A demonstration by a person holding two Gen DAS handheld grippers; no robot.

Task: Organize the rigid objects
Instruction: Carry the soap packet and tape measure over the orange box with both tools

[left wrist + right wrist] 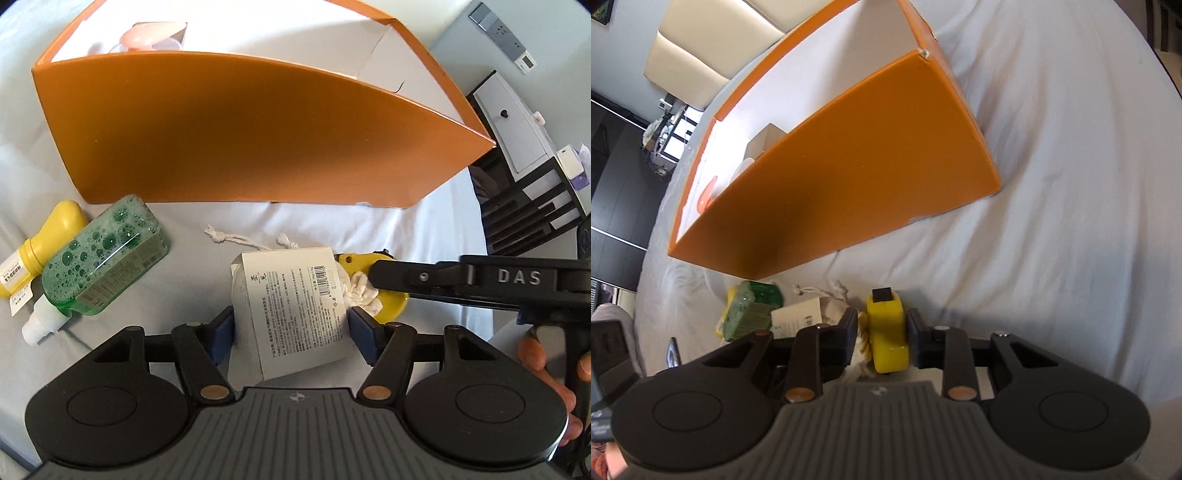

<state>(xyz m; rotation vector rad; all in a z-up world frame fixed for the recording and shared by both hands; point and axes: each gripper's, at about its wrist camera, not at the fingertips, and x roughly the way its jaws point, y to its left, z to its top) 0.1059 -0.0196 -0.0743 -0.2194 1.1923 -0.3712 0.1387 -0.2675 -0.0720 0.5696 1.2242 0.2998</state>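
Note:
My left gripper (291,328) has its blue pads on both sides of a white cloth pouch with a printed label (295,306) lying on the grey sheet. My right gripper (882,338) straddles a yellow tape measure (888,332), its pads close against both sides; in the left wrist view the right gripper's finger (406,277) lies over the tape measure (391,306). An orange box (240,136) with a white inside stands behind; it also shows in the right wrist view (849,177). The pouch's label also shows in the right wrist view (798,317).
A green bottle of foamy liquid (107,258) and a yellow bottle (44,247) lie left of the pouch. The box holds a pink item (147,35) and a small carton (764,144). A dark shelf unit (528,192) stands off the bed's right edge.

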